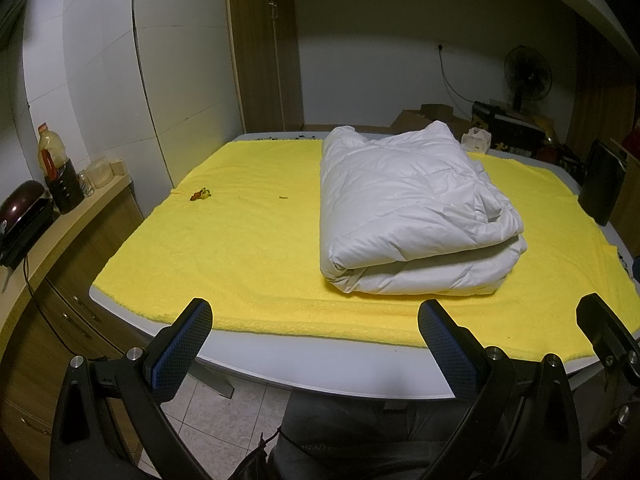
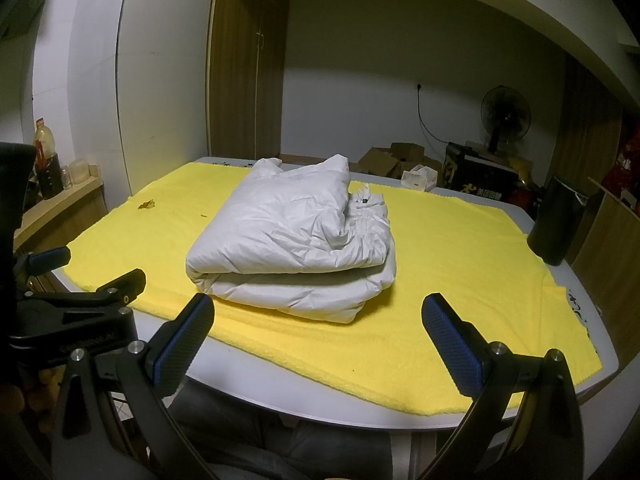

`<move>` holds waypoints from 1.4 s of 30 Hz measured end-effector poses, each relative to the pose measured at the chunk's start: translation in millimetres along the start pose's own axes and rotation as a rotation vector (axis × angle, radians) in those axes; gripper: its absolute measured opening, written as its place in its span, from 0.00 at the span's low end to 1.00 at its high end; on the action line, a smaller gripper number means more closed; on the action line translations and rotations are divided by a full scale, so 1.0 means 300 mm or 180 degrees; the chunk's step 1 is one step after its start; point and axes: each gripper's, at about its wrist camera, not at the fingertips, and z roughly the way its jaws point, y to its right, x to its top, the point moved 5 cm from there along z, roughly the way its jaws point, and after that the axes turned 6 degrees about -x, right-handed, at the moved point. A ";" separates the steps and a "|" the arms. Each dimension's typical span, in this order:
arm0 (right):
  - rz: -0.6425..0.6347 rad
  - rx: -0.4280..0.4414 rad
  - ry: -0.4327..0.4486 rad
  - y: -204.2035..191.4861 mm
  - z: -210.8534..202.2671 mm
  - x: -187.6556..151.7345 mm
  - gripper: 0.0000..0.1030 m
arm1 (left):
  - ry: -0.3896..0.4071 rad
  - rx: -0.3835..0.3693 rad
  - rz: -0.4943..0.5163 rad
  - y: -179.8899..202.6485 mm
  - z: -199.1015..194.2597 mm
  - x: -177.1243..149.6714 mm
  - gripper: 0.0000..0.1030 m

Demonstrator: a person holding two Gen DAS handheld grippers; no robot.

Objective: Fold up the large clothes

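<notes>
Far left, along the tiled wall: a wooden side cabinet (image 1: 80, 216) carrying a dark glossy appliance (image 1: 24, 208), a bottle with an orange cap (image 1: 50, 152) and a few small jars (image 1: 100, 172).

Then the bench (image 1: 320, 376) — white-topped, spread with a yellow towel (image 1: 240, 248) over nearly its whole surface. On the towel's left part, a small scrap of yellow-and-brown litter (image 1: 200, 194), well apart from everything else.

Low in the foreground, the left tongs (image 1: 316, 340), released, blue-padded fingers spread wide and holding nothing, hovering at the near edge of the bench. Below them, grey trousers of the seated person (image 1: 360, 428).

Right of centre, the white padded jacket (image 1: 412, 208) — folded into a thick, layered bundle, lying flat on the towel, touched by neither tool. In the right wrist view, the same bundle (image 2: 292, 236) with a small dark button showing on its crumpled right side.

Further right, the right tongs (image 2: 318, 336), likewise released and empty, fingers wide apart just short of the jacket; one finger of them also peeks into the left wrist view's right margin.

At the bench's right edge, a dark upright cylinder (image 2: 554, 220). Beyond, against the back wall: cardboard boxes (image 2: 390, 160), a black box with yellow print (image 2: 476, 184) and a standing fan (image 2: 505, 114).
</notes>
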 end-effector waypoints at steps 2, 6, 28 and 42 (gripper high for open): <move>0.0001 0.0002 -0.0003 -0.002 0.000 0.000 1.00 | 0.0005 -0.0003 0.0005 0.002 -0.002 0.000 1.00; -0.0002 0.0001 -0.0019 -0.001 -0.001 -0.001 1.00 | 0.0008 -0.0001 -0.0003 -0.001 0.000 0.001 1.00; -0.0036 0.0022 -0.0043 0.011 0.005 -0.003 1.00 | -0.0010 -0.0033 -0.0009 -0.004 -0.005 0.003 1.00; -0.0038 0.0023 -0.0047 0.012 0.004 -0.003 1.00 | 0.0107 -0.0085 0.0021 -0.004 -0.016 0.006 1.00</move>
